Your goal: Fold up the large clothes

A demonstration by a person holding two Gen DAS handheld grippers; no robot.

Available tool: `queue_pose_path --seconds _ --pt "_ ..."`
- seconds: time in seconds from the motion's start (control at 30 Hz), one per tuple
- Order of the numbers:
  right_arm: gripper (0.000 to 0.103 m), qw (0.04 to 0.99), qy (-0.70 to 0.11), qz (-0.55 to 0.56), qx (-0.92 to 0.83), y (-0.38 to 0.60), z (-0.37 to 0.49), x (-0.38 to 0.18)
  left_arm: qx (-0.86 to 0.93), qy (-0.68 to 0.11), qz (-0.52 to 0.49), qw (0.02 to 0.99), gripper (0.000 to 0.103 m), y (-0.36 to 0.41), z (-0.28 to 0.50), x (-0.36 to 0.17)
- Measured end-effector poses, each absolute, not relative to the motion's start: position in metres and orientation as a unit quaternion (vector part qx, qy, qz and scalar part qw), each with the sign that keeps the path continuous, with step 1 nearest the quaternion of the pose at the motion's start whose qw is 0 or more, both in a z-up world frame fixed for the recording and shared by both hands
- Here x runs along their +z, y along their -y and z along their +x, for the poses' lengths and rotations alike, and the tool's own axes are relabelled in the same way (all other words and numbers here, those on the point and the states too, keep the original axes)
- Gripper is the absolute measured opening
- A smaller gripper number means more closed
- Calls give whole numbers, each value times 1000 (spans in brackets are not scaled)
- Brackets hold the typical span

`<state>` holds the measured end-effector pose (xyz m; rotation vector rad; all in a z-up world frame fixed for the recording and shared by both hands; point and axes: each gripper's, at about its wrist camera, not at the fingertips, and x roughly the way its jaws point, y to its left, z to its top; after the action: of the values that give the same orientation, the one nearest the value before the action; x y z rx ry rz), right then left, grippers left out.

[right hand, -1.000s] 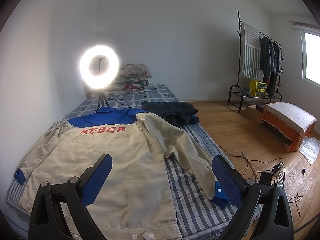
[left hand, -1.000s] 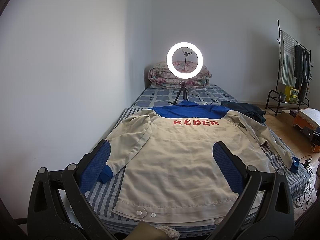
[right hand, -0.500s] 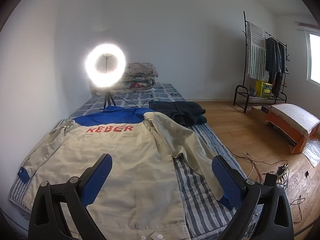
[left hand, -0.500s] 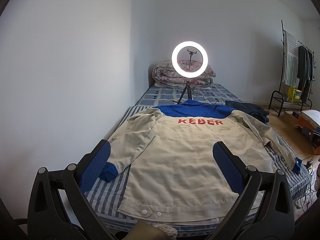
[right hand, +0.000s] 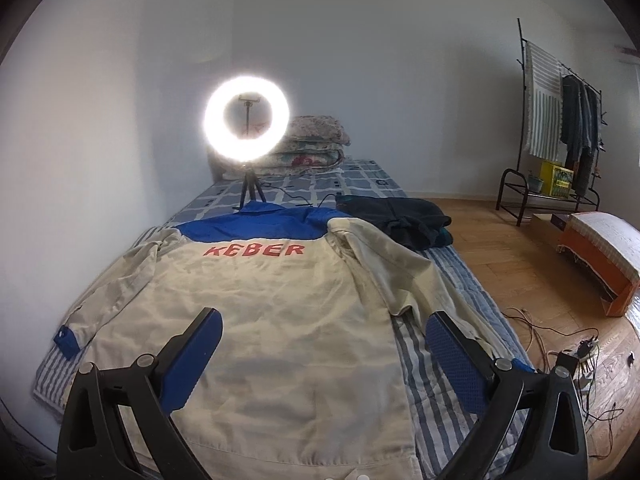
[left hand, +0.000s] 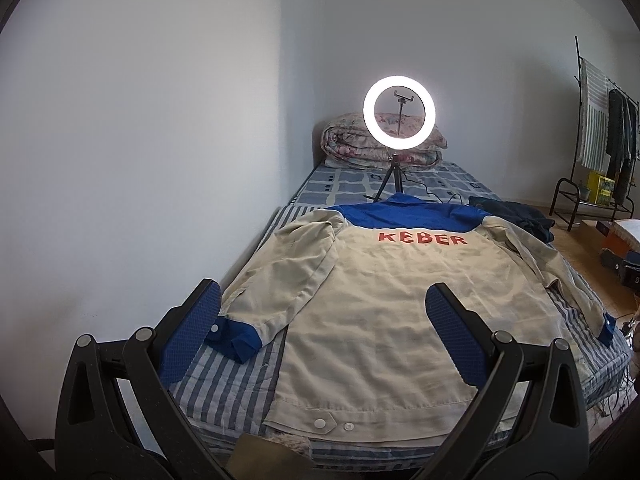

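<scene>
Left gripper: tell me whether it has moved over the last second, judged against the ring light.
Yes. The left gripper has swung left: in its own view the ring light and jacket slid rightward, and the jacket's left cuff now shows beside its left finger.

Your jacket (left hand: 384, 300) lies flat on the bed (left hand: 224, 376), collar far. Beyond the collar stands the ring light (left hand: 399, 115), the folded quilt (left hand: 348, 144) behind it. Dark clothes (right hand: 404, 220) sit at the jacket's far right; the clothes rack (right hand: 560, 120) stands on the floor, right.
</scene>
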<state>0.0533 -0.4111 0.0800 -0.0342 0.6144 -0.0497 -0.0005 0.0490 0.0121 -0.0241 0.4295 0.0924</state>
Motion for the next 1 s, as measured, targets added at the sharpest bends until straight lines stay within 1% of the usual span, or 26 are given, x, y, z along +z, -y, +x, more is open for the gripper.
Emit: queue_pose_path --seconds 0.1,0.3,0.4,0.43,0.47,0.53,0.57,0.63,0.7,0.87,1.0 --pt "103 951 -306 -44 19 386 69 75 50 -219 -8 974 103 -62 5 12" --pt "103 942 -303 -71 128 322 107 71 51 -229 -33 971 103 -95 6 -4" --pt "103 932 -312 -92 160 280 125 60 54 -237 -48 969 96 -107 3 -18" --pt "102 926 -320 -98 176 265 132 54 56 -241 -53 967 92 -112 2 -23" --pt "101 919 -330 -102 190 250 139 48 56 -246 -58 966 86 -116 1 -28" --pt "98 905 -350 -100 222 223 149 37 54 -257 -69 962 79 -123 0 -36" --pt "96 897 -360 -95 237 209 155 32 52 -263 -74 961 76 -126 -1 -39" --pt "93 880 -385 -79 268 184 164 18 50 -272 -85 957 75 -133 -2 -45" --pt "88 859 -413 -59 296 161 173 4 48 -279 -89 955 71 -137 -2 -49" --pt "80 797 -492 -13 350 102 195 -46 47 -290 -90 952 70 -141 -1 -55" --pt "75 744 -564 52 355 65 218 -89 42 -292 -86 952 70 -141 0 -55"
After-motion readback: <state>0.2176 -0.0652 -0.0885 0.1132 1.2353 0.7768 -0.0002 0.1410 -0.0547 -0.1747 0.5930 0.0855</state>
